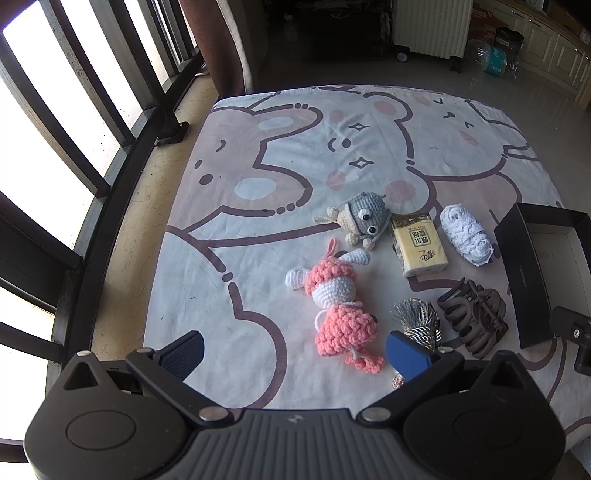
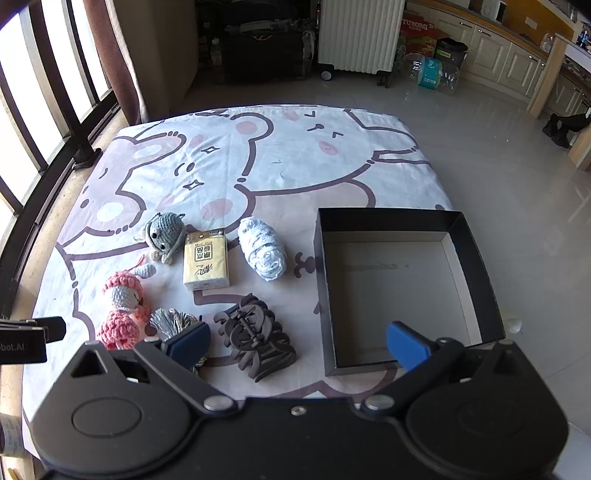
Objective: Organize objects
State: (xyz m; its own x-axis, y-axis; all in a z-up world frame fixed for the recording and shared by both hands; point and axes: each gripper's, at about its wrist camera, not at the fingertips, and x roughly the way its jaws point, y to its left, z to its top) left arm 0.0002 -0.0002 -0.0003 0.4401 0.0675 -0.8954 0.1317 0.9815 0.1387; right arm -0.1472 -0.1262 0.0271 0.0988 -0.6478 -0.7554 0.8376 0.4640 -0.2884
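Note:
On the cartoon-print cloth lie a pink crochet doll [image 1: 341, 310] [image 2: 122, 310], a grey crochet toy [image 1: 364, 218] [image 2: 164, 232], a yellow tissue pack [image 1: 419, 243] [image 2: 205, 258], a pale blue yarn ball [image 1: 466, 234] [image 2: 263, 248], a silver tassel [image 1: 419, 321] [image 2: 173, 321] and brown hair claws [image 1: 476, 317] [image 2: 258, 334]. An empty black box [image 2: 469, 258] [image 1: 517, 266] stands open at the right. My left gripper [image 1: 295, 352] is open above the doll's lower end. My right gripper [image 2: 299, 343] is open, hovering over the hair claws and the box's near left corner.
The cloth covers a table [image 2: 295, 166] whose far half is bare print. A dark window railing [image 1: 92, 184] runs along the left. A white radiator [image 2: 360, 33], bottles and cabinets stand on the tiled floor beyond the table.

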